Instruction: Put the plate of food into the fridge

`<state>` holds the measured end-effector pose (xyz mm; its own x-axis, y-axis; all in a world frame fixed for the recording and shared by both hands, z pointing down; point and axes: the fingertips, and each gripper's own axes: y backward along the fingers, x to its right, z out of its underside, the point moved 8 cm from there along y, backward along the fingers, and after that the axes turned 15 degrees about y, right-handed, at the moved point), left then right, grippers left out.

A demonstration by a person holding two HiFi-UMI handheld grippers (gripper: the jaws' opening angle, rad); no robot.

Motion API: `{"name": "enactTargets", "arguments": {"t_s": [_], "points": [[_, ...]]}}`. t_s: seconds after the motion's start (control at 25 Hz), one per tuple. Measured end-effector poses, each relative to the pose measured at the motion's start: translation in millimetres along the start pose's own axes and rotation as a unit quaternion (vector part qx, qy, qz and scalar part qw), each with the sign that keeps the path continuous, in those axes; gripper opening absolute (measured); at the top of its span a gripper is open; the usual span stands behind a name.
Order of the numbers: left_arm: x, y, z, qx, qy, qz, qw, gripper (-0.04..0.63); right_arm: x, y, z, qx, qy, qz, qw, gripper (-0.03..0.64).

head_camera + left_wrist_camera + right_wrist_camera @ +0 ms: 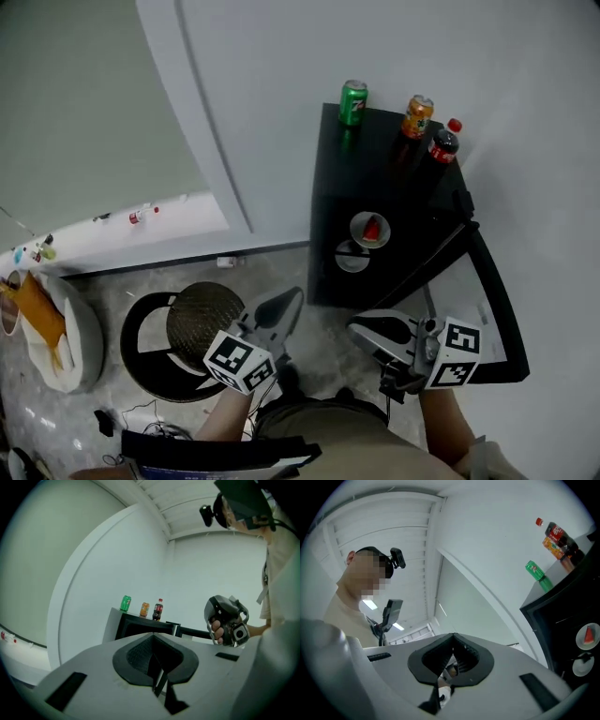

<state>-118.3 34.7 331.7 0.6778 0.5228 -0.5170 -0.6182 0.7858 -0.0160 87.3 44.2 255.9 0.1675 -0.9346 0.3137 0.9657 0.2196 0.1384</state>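
Green can [352, 101], orange can [417, 116], dark soda bottle [443, 142] side by side; round stool [204, 323] well apart.

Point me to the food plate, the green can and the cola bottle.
Food plate [357, 229], head view, bare left rim.
Green can [352, 104], head view, its side.
Cola bottle [443, 145], head view, its body.

The green can [352, 101] on top of the fridge [375, 155] is showing what looks like a 7 Up mark. The orange can [417, 116] and bottle [443, 142] labels are coming through too small to read.
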Motion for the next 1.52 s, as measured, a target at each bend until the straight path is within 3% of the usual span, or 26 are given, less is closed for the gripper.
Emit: {"name": "enactTargets", "arguments": {"t_s": [0.28,0.56,0.72,1.12,1.52], "points": [[36.6,-11.2,9.4,0.006,0.030,0.009,0.9995,0.011,1.3,41.7,-6.1,0.042,-0.055,-0.020,0.997,0.021],[83.1,-22.7,9.2,-0.007,-0.068,0.009,0.9976,0.011,-1.1,75.8,-0.8,0.026,-0.041,-0.023,0.999,0.021],[109.7,-13.6,9.5,0.008,-0.089,0.002,0.9960,0.011,-12.1,88.6,0.9,0.027,-0.048,-0.043,0.998,0.021],[140.7,22.6,49.9,0.009,-0.062,-0.069,0.9957,0.011,-41.6,119.5,2.9,0.017,-0.056,-0.092,0.994,0.021],[146.8,44.2,68.5,-0.001,-0.050,-0.100,0.9937,0.011,-55.2,128.0,12.1,0.004,-0.068,-0.103,0.992,0.021]]}}
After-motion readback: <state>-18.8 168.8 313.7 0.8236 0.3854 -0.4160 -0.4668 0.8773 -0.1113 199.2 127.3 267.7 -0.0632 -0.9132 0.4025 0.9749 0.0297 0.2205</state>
